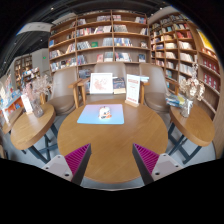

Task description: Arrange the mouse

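Mouse (104, 114), seemingly the small pale thing, lies on a blue mat (101, 114) at the round table's (110, 145) far side, well beyond the wide, empty claw (112, 160).

smooth wooden round table (105, 150), wooden bookshelves (100, 40), matt pale blue mat (101, 115).
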Tool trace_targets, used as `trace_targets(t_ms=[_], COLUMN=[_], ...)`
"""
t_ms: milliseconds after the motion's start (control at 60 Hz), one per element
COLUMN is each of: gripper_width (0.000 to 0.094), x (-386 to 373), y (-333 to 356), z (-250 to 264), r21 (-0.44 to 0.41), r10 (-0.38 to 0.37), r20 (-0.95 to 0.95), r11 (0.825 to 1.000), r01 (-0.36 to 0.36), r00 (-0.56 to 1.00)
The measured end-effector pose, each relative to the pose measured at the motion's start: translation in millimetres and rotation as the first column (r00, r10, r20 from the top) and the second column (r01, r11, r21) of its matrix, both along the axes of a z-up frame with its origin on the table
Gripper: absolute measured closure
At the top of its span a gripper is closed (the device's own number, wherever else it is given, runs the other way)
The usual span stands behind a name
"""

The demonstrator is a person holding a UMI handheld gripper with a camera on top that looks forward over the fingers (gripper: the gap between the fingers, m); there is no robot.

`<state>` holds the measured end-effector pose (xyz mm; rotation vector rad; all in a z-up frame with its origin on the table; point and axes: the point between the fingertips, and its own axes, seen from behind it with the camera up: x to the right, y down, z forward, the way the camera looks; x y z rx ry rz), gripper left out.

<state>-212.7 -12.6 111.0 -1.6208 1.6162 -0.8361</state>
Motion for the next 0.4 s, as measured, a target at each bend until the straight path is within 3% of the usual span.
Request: trace_targets(t_ms=[250,400], gripper_width=[0.0086,0.0083], x=[-44.3,-55.7], y=[-16.0,-13.2], z=[5.2,7.4], r21=[-0.049,-0.037], r10=[0.002,0.01], r20=[0.057,0.068], r11=[0.999,0.999], r01=[0.0,-0.007], r00=[0.998,0.998])
